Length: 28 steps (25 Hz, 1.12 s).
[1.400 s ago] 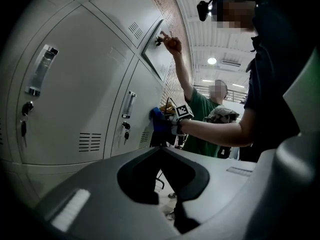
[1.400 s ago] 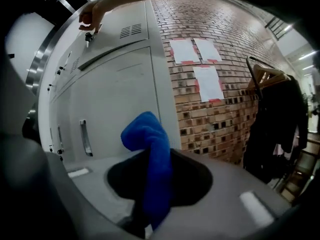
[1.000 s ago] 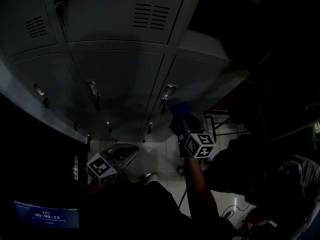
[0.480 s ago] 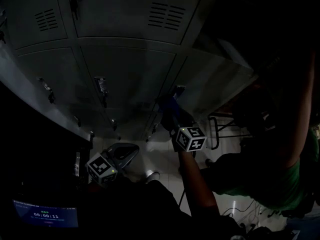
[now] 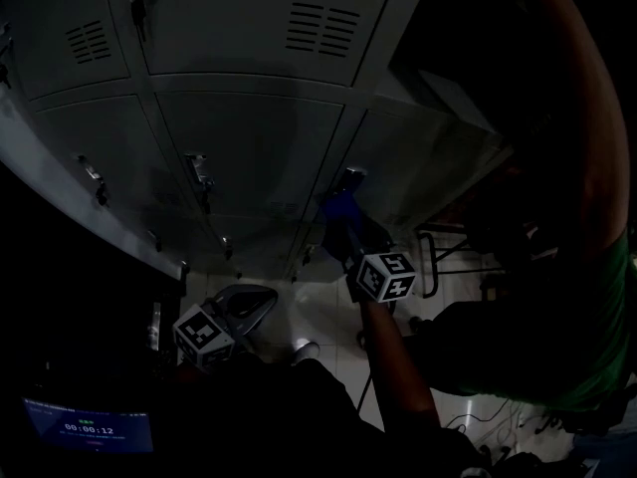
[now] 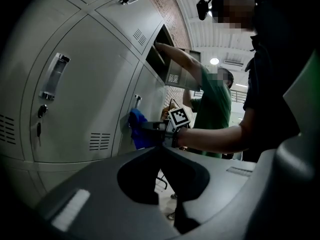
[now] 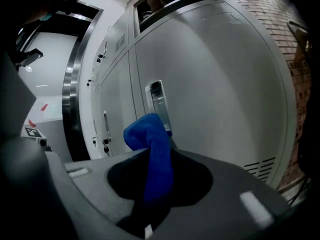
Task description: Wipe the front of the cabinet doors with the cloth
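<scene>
Right gripper is seen clamped on the blue cloth; the jaws are closed onto it, with the cloth bunched above the tips and a strip hanging down through the gap. In the head view the cloth is held up at the grey cabinet doors, at 11 o'clock from the right gripper's marker cube and just below a door latch. In the left gripper view the cloth is seen right against the door front by the seam between two doors; actual contact cannot be confirmed. A clear label holder on the door is seen just behind the cloth. Left gripper is shut, jaws together, nothing held; it is kept low at 7 o'clock from the right gripper, well apart from the doors. A second person in a green shirt is seen at 1 o'clock in the left gripper view, one arm reaching into an open upper locker. Keys are seen hanging from a lock at 9 o'clock.
</scene>
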### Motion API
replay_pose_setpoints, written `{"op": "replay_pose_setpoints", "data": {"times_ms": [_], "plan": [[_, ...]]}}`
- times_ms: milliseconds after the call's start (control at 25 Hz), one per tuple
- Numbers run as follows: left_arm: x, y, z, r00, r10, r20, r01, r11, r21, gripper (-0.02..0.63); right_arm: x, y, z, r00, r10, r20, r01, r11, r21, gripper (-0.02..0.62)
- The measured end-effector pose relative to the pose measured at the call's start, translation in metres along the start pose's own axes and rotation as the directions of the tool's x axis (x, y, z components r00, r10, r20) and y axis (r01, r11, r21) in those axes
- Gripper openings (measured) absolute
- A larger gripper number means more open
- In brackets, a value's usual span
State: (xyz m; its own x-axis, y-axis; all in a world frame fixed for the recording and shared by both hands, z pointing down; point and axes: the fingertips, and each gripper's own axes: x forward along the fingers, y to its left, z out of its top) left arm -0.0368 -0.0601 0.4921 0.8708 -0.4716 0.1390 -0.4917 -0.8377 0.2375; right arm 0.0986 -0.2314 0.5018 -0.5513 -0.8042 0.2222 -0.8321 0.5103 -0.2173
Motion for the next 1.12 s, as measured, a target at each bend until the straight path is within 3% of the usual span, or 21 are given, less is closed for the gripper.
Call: {"op": "replay_pose_setpoints", "data": {"times_ms": [640,1120], "plan": [[0.018,-0.004,-0.001,1.000,0.013,-0.011,-0.013,1.000,-0.001,0.002,-0.020,-0.084,-0.008,0.987,-0.157,-0.018,0.157,0.987,0.031,0.083],[0.032,-0.013,-0.002,1.000,-0.006,-0.021,0.006,1.000,0.001,0.002,-0.090,-0.192,-0.007,0.920,-0.391,-0.012,0.391,0.918,0.061,0.083]]}}
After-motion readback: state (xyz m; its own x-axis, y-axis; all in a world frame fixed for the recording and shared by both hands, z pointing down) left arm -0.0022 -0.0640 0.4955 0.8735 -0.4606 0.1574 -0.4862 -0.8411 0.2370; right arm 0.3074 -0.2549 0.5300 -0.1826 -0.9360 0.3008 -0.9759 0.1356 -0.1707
